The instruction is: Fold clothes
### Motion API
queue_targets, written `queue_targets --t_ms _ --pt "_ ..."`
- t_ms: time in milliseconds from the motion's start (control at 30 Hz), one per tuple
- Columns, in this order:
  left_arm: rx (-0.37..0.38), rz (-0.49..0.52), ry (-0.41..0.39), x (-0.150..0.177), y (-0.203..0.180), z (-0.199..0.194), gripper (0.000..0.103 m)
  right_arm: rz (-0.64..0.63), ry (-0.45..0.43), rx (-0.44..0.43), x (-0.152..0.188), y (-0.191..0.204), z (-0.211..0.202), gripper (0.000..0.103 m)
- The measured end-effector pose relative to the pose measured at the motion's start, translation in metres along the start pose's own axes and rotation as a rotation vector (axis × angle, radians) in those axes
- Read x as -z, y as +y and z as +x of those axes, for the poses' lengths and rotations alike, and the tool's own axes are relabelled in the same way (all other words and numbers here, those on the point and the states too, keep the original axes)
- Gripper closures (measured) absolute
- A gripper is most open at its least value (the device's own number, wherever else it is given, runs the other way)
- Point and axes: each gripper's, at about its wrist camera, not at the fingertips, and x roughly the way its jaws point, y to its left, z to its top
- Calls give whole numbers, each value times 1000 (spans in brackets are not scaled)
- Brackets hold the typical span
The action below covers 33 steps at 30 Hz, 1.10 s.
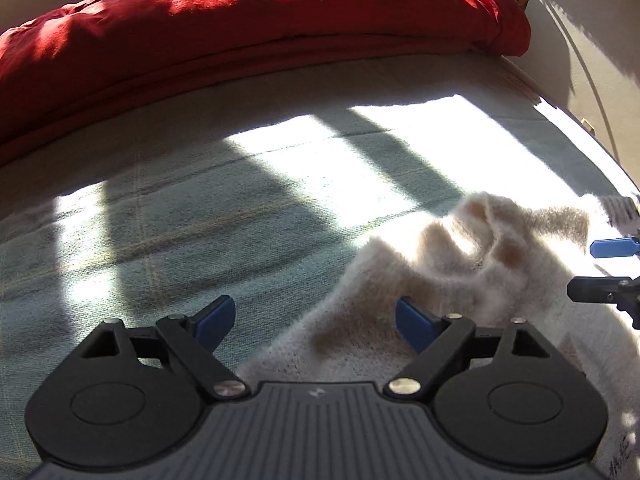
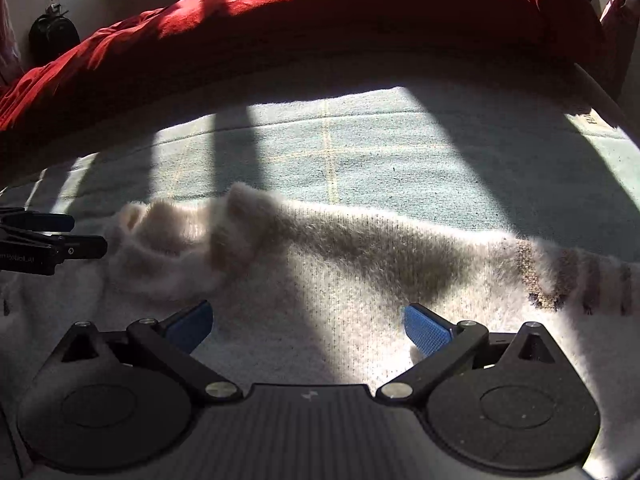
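Note:
A fuzzy cream sweater (image 1: 472, 264) lies rumpled on a pale green checked bedcover (image 1: 200, 220). In the right wrist view the sweater (image 2: 320, 280) spreads wide, with brown stripes on a part at the right (image 2: 560, 276). My left gripper (image 1: 316, 324) is open, its right blue pad over the sweater's edge and its left pad over the bedcover. My right gripper (image 2: 308, 326) is open just above the sweater, nothing between its fingers. Each gripper shows at the edge of the other's view: the right gripper (image 1: 608, 268) and the left gripper (image 2: 52, 236).
A red duvet (image 1: 240, 32) is bunched along the far side of the bed (image 2: 320, 20). Strong sunlight and dark shadow bands cross the bedcover (image 2: 360, 152). A pale wall (image 1: 592, 60) stands to the right. A dark object (image 2: 52, 36) hangs at far left.

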Motion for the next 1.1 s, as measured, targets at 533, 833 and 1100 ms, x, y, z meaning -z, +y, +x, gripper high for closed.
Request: queue_targets --t_ms 533,833,1100 --pt "-142 33 161 8 -9 -9 90 14 -21 -129 1 -3 -9 15" --pt "-79 -31 32 2 -40 -11 64 -254 -46 -72 -4 54 2 37" --pt "154 -165 5 3 -58 25 64 -159 -29 56 -6 3 24 37"
